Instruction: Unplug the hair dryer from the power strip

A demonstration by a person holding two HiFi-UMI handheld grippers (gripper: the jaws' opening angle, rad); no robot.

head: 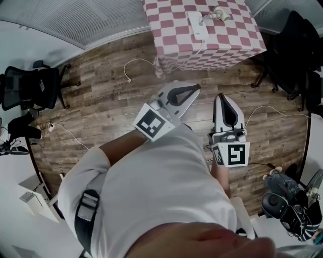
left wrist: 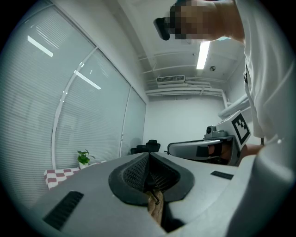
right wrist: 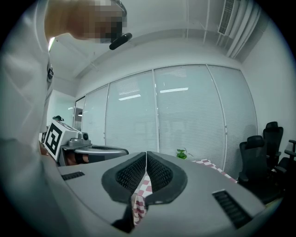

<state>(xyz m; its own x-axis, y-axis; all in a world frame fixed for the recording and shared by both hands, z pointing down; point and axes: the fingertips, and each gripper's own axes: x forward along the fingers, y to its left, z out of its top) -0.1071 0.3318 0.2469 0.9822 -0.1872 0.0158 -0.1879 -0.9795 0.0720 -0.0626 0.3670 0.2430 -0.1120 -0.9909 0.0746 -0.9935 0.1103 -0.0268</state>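
Observation:
In the head view a table with a red-and-white checked cloth (head: pixel 237 45) stands ahead of me. On it lie a white power strip (head: pixel 198 25) and a pale hair dryer (head: pixel 220 14) close beside it; the plug is too small to make out. Both grippers are held level over the wood floor, well short of the table. My left gripper (head: pixel 193 89) is shut with nothing between its pads (left wrist: pixel 138 173). My right gripper (head: pixel 220 97) is shut and empty too, and the checked cloth (right wrist: pixel 137 203) shows below its pads (right wrist: pixel 159 173).
Black office chairs stand at the left (head: pixel 30 88) and at the right (head: pixel 298 55). Loose white cables (head: pixel 133 65) lie on the floor near the table. Dark equipment (head: pixel 287 199) sits at the lower right. A small potted plant (right wrist: pixel 183 153) stands by the glass wall.

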